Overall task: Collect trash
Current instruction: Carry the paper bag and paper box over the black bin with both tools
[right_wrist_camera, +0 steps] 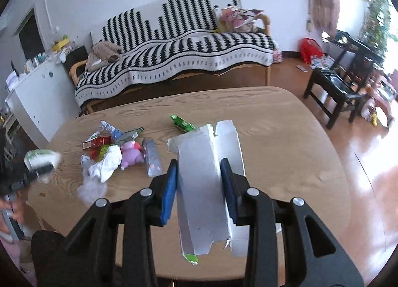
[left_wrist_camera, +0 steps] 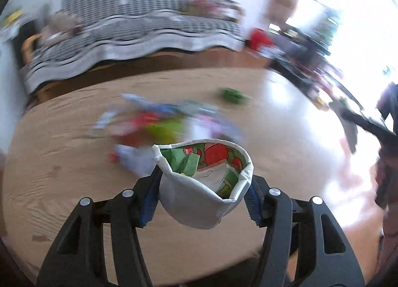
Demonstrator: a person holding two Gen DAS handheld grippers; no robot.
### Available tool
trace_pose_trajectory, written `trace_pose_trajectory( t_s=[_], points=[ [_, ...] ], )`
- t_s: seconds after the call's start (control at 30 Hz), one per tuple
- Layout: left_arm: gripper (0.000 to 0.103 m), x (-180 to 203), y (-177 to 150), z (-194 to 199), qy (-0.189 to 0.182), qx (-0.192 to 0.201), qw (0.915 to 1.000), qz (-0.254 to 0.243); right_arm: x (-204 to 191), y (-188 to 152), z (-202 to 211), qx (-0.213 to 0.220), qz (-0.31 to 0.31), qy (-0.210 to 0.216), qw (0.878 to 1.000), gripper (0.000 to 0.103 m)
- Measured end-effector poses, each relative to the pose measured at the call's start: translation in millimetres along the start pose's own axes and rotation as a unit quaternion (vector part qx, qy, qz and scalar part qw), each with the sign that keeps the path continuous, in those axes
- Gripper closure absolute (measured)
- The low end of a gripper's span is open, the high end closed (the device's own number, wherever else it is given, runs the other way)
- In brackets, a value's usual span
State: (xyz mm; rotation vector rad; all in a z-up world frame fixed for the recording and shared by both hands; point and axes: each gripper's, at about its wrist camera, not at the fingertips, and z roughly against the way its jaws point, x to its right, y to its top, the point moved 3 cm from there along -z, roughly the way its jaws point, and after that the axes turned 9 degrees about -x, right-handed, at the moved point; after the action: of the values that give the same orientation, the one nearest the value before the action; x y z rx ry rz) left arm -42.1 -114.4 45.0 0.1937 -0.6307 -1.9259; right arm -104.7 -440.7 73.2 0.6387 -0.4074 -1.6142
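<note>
My left gripper (left_wrist_camera: 202, 182) is shut on a crumpled paper carton (left_wrist_camera: 199, 187), white outside with red and green print inside, held above the wooden table (left_wrist_camera: 62, 175). It also shows blurred at the left of the right wrist view (right_wrist_camera: 41, 160). My right gripper (right_wrist_camera: 199, 182) is shut on a flattened white cardboard box (right_wrist_camera: 204, 187), held above the table (right_wrist_camera: 286, 150). A pile of trash (right_wrist_camera: 112, 150) lies on the table's left half: wrappers, a red box, white tissue, a pink toy, a silver wrapper. A green wrapper (right_wrist_camera: 182, 124) lies apart, farther back.
A sofa with a black-and-white striped blanket (right_wrist_camera: 174, 46) stands behind the table. A white cabinet (right_wrist_camera: 37, 93) is at the left. Black chairs (right_wrist_camera: 338, 88) and a red bag (right_wrist_camera: 309, 49) stand on the wooden floor at the right.
</note>
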Motion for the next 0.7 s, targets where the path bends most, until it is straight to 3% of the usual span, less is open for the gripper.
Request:
trace_pose_trajectory(
  t_s=[0.17,0.3,0.4,0.53,0.6,0.7],
  points=[
    [0.046,119,-57,-22,-0.079,-0.056,0.9911,-0.092,34,-59,35,-0.009,-0.045,0.011,0.999,0.068],
    [0.046,185,-105,-67,-0.1,-0.116,0.9788,-0.136,61,-126,24,-0.044,-0.085,0.014,0.995,0.068],
    [0.046,215,-136,-108,-0.118,-0.173,0.9677,-0.141,86,-188,-7,-0.084,-0.148,0.025,0.985,0.068],
    [0.046,240,-161,-148,-0.109,-0.217,0.9587,-0.148,103,-243,-41,-0.12,-0.218,0.052,0.967,0.068],
    [0.046,246,-171,-163,-0.105,-0.235,0.9529,-0.16,106,-258,-52,-0.132,-0.232,0.056,0.962,0.068],
    [0.046,246,-170,-167,-0.103,-0.236,0.9515,-0.167,109,-267,-61,-0.143,-0.236,0.064,0.959,0.068]
  ],
)
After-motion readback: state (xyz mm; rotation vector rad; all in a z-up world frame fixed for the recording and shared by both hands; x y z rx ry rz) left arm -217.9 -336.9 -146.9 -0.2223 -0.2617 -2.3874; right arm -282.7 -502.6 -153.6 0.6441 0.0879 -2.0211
